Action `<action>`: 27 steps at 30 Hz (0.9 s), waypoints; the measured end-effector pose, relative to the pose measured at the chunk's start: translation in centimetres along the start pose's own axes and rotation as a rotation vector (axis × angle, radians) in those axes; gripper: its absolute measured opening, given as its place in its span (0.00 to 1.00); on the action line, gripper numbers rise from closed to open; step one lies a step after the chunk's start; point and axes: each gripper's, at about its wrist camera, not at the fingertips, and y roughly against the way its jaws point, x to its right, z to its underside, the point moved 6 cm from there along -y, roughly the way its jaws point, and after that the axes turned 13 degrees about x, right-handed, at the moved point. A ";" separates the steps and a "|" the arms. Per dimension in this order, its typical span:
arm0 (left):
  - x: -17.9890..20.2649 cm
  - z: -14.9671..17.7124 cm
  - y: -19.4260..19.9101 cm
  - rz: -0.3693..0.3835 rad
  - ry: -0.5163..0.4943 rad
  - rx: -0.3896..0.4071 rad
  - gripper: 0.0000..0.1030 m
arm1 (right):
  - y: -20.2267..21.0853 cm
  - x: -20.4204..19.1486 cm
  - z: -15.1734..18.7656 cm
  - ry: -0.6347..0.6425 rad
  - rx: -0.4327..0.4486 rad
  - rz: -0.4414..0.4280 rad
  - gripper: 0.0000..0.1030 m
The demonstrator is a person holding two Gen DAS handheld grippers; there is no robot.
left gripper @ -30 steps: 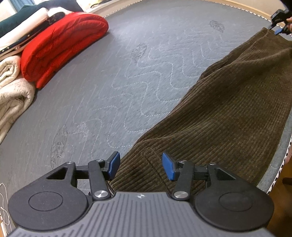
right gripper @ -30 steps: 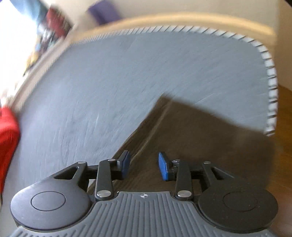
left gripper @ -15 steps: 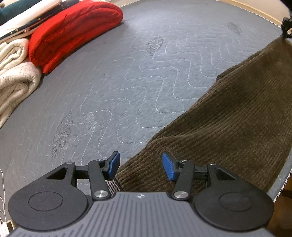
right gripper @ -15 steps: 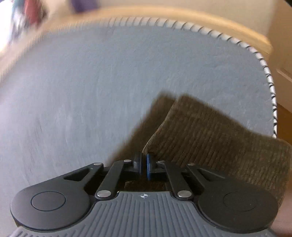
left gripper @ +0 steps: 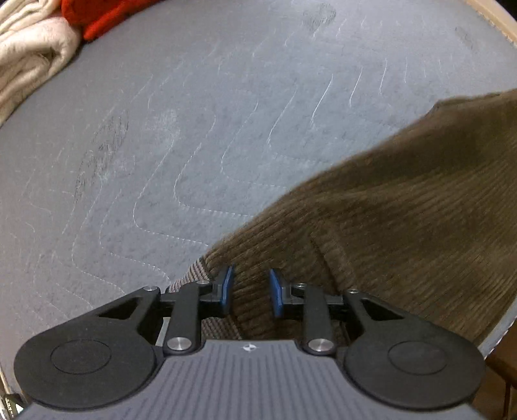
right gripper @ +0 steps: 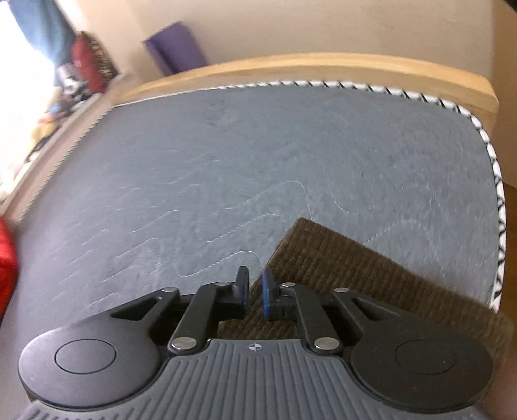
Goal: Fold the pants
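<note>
Brown corduroy pants (left gripper: 404, 219) lie on the grey quilted mattress (left gripper: 194, 129), stretched from the near edge toward the right. My left gripper (left gripper: 249, 292) is low over the waistband end, jaws partly closed with a fold of cloth between the blue pads (left gripper: 226, 287). In the right wrist view, the pants' hem end (right gripper: 339, 258) rises off the mattress (right gripper: 258, 161). My right gripper (right gripper: 255, 292) is shut on that hem's left edge, with only a narrow gap showing between the pads.
A red folded blanket (left gripper: 106, 13) and cream folded cloth (left gripper: 29, 61) sit at the far left of the mattress. A wooden bed frame (right gripper: 323, 68) and striped piping (right gripper: 497, 226) mark the far and right edges. Purple object (right gripper: 174, 48) stands by the wall.
My left gripper moved forward onto the waistband and its jaws narrowed around the cloth. My right gripper, shut on the hem half a second ago, has lifted it, and the view tilted up.
</note>
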 end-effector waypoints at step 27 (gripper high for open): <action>7.8 0.6 7.8 0.077 -0.149 0.130 0.45 | 4.7 15.4 5.8 -0.404 -0.253 0.121 0.46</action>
